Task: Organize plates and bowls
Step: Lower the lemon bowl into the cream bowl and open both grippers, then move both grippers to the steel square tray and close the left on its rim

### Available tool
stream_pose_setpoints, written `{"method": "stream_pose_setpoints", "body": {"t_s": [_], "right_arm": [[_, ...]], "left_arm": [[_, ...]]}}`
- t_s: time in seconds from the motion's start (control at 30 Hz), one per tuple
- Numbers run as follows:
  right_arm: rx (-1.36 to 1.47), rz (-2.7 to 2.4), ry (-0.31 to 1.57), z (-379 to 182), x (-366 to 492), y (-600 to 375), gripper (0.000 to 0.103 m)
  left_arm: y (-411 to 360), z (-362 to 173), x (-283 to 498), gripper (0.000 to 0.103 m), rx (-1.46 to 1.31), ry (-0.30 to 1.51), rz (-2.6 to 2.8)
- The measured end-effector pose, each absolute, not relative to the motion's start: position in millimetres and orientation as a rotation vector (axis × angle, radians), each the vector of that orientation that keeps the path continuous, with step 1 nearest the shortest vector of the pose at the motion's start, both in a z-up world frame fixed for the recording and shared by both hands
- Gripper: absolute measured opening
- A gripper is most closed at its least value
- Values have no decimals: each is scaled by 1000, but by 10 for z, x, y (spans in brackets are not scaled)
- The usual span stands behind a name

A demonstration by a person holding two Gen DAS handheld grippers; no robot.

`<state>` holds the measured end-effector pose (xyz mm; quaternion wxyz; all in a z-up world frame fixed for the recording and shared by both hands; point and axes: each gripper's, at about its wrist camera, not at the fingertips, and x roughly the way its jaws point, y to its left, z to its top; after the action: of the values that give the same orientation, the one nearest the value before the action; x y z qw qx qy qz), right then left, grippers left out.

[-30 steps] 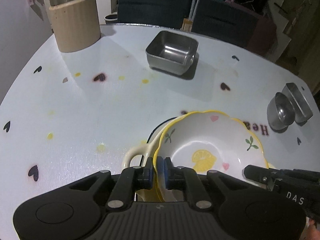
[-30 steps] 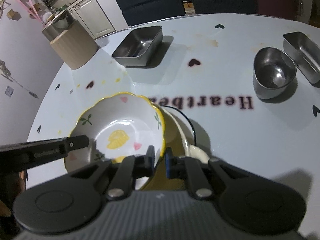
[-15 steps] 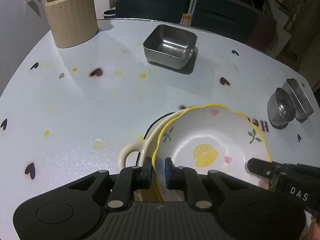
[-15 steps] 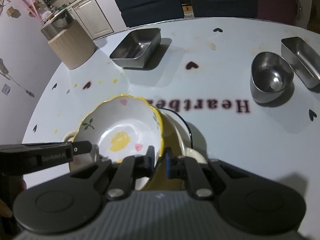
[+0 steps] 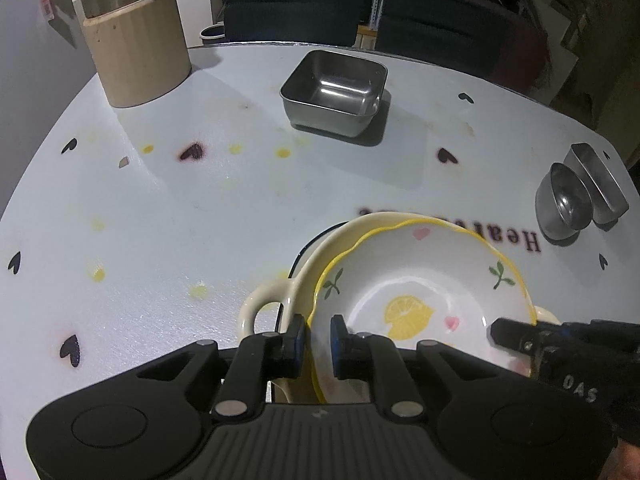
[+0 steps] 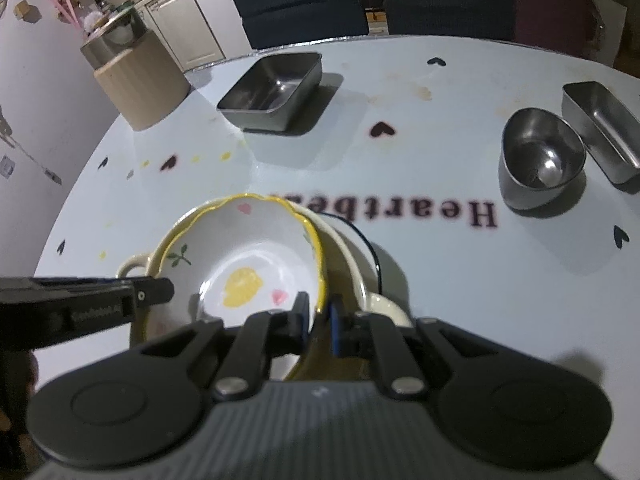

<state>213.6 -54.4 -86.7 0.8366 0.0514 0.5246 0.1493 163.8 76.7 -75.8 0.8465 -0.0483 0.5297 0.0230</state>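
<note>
A white lemon-print bowl (image 5: pixel 420 280) with a scalloped yellow rim sits nested in a cream dish with loop handles (image 5: pixel 260 304). My left gripper (image 5: pixel 318 340) is shut on the bowl's near left rim. My right gripper (image 6: pixel 320 320) is shut on the rim of the same bowl (image 6: pixel 248 256) on its right side, above the cream dish (image 6: pixel 348 256). Each gripper shows in the other's view: the right gripper (image 5: pixel 516 336) at the bowl's right edge, the left gripper (image 6: pixel 160 292) at its left. A thin dark rim (image 6: pixel 372 248) shows under the cream dish.
On the white heart-print table (image 5: pixel 200 208) stand a square steel tray (image 5: pixel 334 92) at the back, a steel cup (image 5: pixel 564 204) and an oblong steel tin (image 5: pixel 596 184) at the right, and a beige canister (image 5: pixel 136 52) at the back left. Dark chairs (image 5: pixel 296 4) line the far edge.
The lemon bowl has come down a little and now sits deeper in the cream dish, whose rim shows around it. Both grippers keep their hold on its rim.
</note>
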Motion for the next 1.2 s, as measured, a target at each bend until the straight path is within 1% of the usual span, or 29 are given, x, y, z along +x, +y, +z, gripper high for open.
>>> {"method": "stream_pose_setpoints", "body": {"t_s": [0.17, 0.43, 0.5, 0.57, 0.7, 0.77, 0.8, 0.87, 0.9, 0.97, 1.07, 1.13, 1.17, 1.2], "right_arm": [[75, 313, 1135, -936, 2132, -508, 11], [96, 329, 1174, -1020, 2156, -535, 12], [91, 335, 1174, -1026, 2164, -527, 14], [86, 343, 1174, -1020, 2166, -516, 19], [75, 344, 1177, -1004, 2177, -493, 21], [89, 348, 1179, -1002, 2186, -507, 26], [98, 354, 1179, -996, 2186, -514, 29], [106, 364, 1169, -964, 2170, -516, 41], [111, 372, 1160, -940, 2156, -518, 46], [134, 393, 1143, -891, 2131, -537, 61], [148, 408, 1117, -808, 2097, -584, 67], [155, 399, 1098, -747, 2083, -632, 70], [158, 391, 1086, -713, 2075, -658, 72], [163, 386, 1071, -678, 2070, -688, 73]], "left_arm": [[763, -741, 1625, 14, -99, 1112, 44], [750, -728, 1609, 15, -76, 1109, 45], [758, -727, 1605, 15, -77, 1112, 43], [759, -723, 1601, 15, -74, 1113, 41], [751, -717, 1599, 15, -70, 1113, 40], [746, -706, 1588, 16, -67, 1111, 39], [746, -701, 1582, 19, -65, 1109, 40], [745, -689, 1566, 19, -64, 1106, 41], [751, -681, 1559, 20, -64, 1104, 42], [763, -662, 1540, 23, -63, 1097, 43], [782, -599, 1499, 33, -70, 1067, 46], [802, -543, 1475, 45, -84, 1037, 46], [818, -515, 1463, 49, -99, 1019, 43], [837, -486, 1461, 57, -113, 1003, 41]]}}
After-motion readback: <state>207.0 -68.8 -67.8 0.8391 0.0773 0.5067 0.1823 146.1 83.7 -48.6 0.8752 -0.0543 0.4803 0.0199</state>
